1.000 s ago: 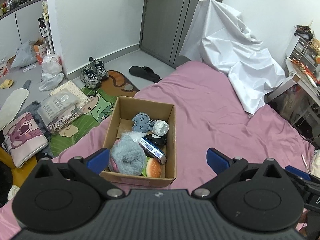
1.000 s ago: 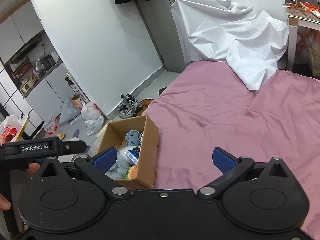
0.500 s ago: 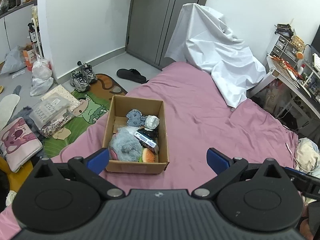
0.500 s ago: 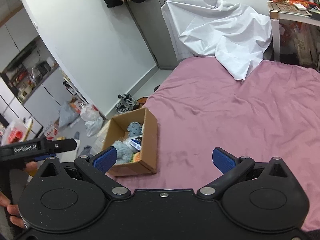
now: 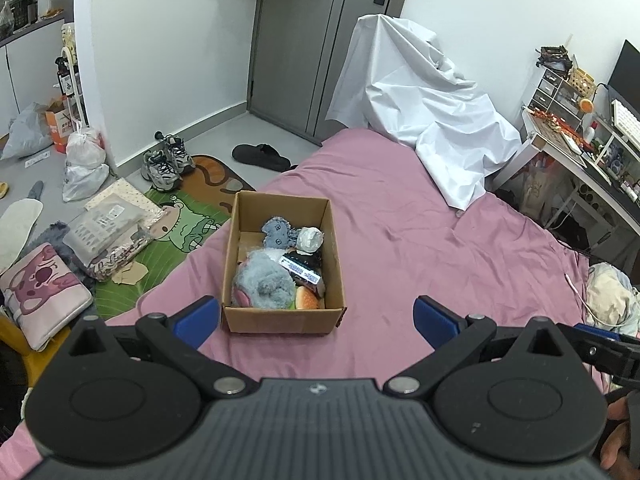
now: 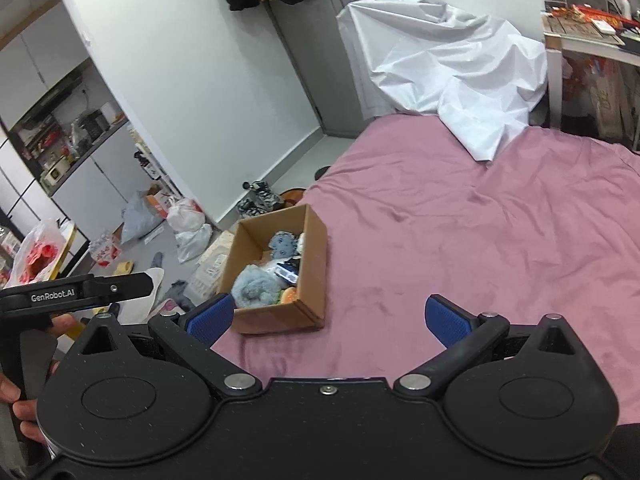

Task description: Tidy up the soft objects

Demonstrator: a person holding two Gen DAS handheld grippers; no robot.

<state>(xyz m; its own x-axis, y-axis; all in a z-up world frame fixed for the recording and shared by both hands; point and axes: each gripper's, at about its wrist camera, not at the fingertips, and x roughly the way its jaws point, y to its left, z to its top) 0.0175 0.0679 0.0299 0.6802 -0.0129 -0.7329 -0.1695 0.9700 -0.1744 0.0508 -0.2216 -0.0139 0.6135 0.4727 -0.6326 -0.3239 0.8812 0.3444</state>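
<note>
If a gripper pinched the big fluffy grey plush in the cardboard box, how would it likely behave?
The grey plush looks thickly furred and rounded, so it would probably squash between the fingers rather than resist. It bulks large in the cardboard box, yet is likely light for its size. It leans against the burger toy, which might shift when it lifts.

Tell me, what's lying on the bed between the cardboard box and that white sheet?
Nothing: only bare pink bedcover lies between the cardboard box and the white sheet. Both wrist views show it.
</note>
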